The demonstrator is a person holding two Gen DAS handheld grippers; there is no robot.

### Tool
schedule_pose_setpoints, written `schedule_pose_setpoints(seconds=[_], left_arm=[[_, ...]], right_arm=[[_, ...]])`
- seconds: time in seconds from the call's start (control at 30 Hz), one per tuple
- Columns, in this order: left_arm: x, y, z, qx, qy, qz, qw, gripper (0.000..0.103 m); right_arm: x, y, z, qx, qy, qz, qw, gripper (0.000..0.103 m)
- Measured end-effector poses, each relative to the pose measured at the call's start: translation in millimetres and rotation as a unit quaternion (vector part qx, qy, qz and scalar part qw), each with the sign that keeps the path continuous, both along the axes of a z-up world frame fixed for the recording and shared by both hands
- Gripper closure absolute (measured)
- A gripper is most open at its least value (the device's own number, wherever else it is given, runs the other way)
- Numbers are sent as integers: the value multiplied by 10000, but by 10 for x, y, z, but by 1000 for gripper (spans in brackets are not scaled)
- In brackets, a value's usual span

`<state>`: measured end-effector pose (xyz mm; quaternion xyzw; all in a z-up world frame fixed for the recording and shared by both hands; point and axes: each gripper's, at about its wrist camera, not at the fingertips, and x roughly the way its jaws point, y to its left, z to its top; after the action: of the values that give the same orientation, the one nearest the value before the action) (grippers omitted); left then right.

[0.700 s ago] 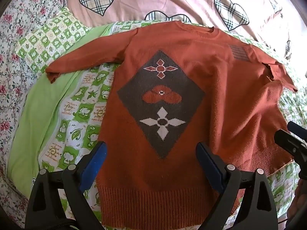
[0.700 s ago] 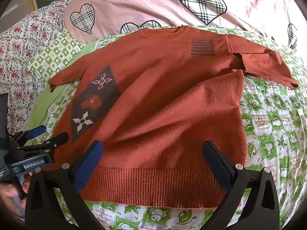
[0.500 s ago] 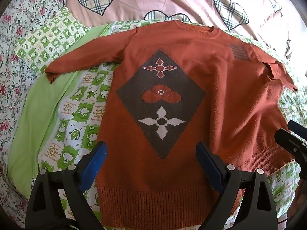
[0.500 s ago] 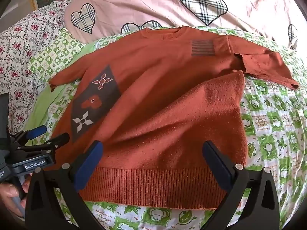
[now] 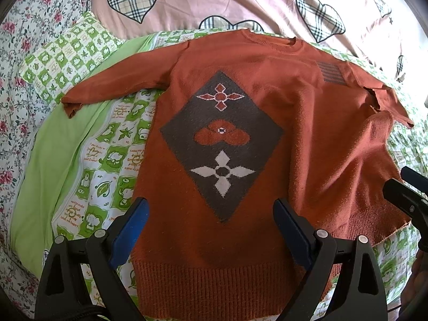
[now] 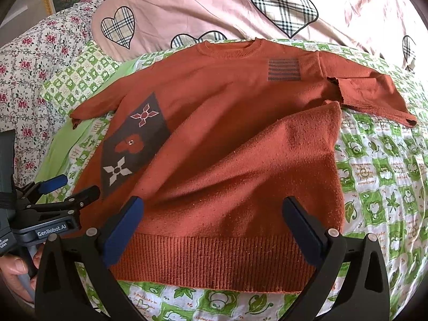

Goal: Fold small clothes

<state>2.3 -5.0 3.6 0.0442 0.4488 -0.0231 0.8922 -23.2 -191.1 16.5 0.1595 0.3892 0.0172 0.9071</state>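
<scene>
A rust-orange knitted sweater (image 5: 307,123) lies front up on the bed, neck away from me, both sleeves spread out. It has a grey diamond panel with flower motifs (image 5: 222,139) and a striped patch (image 6: 283,69) near one shoulder. Its right side is folded inward over the body (image 6: 281,160). My left gripper (image 5: 211,230) hovers open above the ribbed hem (image 5: 214,281), nothing between its fingers. My right gripper (image 6: 214,227) is open too, over the hem (image 6: 214,259) on the folded side. Each gripper shows at the edge of the other's view.
The sweater rests on a green-and-white patterned sheet (image 6: 379,176). A matching pillow (image 5: 69,56) and a floral cover (image 5: 16,93) lie to the left. A pink quilt with plaid hearts (image 6: 240,8) is heaped behind. A hand (image 6: 13,267) holds the left gripper.
</scene>
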Motion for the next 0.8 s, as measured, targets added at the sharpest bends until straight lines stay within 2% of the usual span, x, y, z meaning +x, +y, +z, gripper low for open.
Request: schedule_pose_setpoints(seconds=[0.47,0.8], left_arm=[[7,13,11,-226,109,-36,9997,9],[16,-12,16,50,-94,-62,9999,9]], right_arm=[[-21,-13,39,12,-76,-33,10000,0],[-22,-28,63,26,-110,-34,9999,0]])
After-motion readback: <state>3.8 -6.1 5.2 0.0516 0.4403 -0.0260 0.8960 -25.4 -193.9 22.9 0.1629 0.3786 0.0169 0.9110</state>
